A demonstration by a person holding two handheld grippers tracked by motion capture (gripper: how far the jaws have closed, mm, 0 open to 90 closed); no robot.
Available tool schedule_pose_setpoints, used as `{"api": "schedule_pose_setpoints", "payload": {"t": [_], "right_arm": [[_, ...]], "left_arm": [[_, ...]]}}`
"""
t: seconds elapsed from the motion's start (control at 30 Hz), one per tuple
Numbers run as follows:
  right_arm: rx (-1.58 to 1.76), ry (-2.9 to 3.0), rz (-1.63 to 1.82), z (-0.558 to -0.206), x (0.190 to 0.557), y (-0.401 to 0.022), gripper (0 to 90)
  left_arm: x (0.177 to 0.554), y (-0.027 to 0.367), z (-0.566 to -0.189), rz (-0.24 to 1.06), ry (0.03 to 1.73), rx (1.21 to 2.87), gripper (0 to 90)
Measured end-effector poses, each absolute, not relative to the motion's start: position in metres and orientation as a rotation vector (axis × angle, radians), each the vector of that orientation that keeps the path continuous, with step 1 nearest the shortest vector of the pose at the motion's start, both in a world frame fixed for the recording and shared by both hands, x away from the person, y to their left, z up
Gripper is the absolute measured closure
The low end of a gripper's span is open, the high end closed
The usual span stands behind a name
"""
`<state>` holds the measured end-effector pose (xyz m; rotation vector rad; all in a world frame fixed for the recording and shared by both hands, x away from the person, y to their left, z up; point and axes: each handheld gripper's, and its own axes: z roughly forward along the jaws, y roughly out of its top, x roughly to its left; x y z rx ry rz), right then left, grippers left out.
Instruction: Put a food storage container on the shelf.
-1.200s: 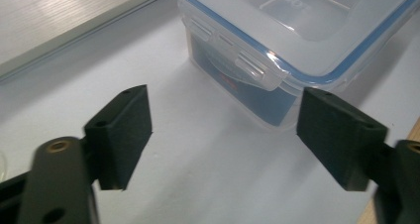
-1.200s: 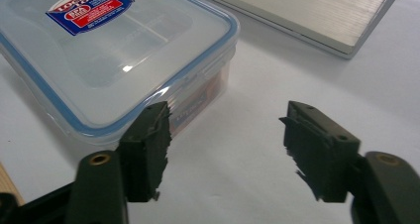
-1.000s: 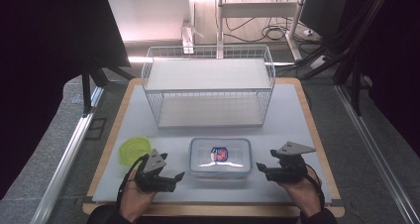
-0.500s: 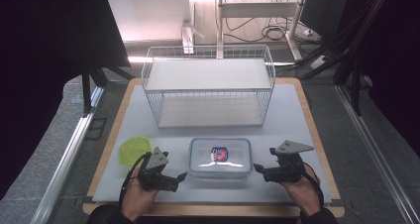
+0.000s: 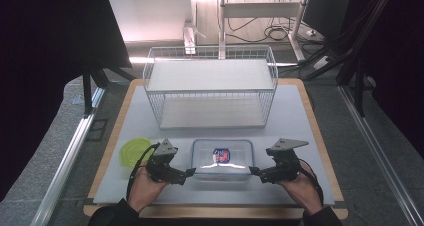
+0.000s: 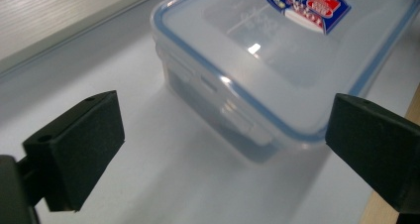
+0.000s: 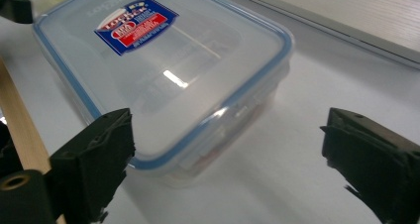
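High view: a lidded clear box (image 5: 222,158) is seen on the white mat (image 5: 300,116), flanked by both grippers.
Left gripper (image 5: 189,173): held at the box's left end; fingers are set wide apart and have just been opening; nothing is pressed by them.
Right gripper (image 5: 253,172): held at the box's right end; fingers are likewise wide apart and have just been opening; no contact with the box can be made out.
Box, from the left fingers: in the left gripper view the box (image 6: 277,55) is found ahead of the fingers (image 6: 79,149), its near corner lying in line with the gap, closer to the right finger; it is apart from both pads.
Box, from the right fingers: in the right gripper view the box (image 7: 163,70) is found ahead and toward the left finger (image 7: 94,169), whose tip is seen just beside the box's blue-edged rim; touching cannot be told.
Label: a blue and red sticker (image 7: 136,25) is noted on the lid.
Rack: a white wire rack (image 5: 210,88) is placed beyond the box, well apart from both sets of fingers.
Disc: a yellow-green disc (image 5: 134,151) is noted just outside the left gripper, on the mat.
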<state>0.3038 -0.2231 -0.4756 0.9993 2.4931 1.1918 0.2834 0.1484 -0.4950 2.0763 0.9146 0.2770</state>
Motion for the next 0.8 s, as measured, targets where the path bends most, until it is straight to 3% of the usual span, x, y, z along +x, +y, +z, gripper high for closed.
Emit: {"api": "schedule_pose_setpoints", "payload": {"t": [0.4, 0.6, 0.8], "right_arm": [[1.104, 2.632, 1.210, -0.486, 0.321, -0.206, 2.5], [1.215, 2.711, 1.286, -0.495, 0.336, -0.199, 2.0], [1.261, 2.723, 1.298, -0.496, 0.339, -0.200, 4.3]], "left_arm": [[0.316, 0.133, -0.504, 0.033, 0.909, 2.063, 0.0], [0.327, 0.131, -0.516, -0.171, 0.930, 2.016, 0.0], [0.325, 0.130, -0.516, -0.180, 0.958, 2.002, 0.0]]}}
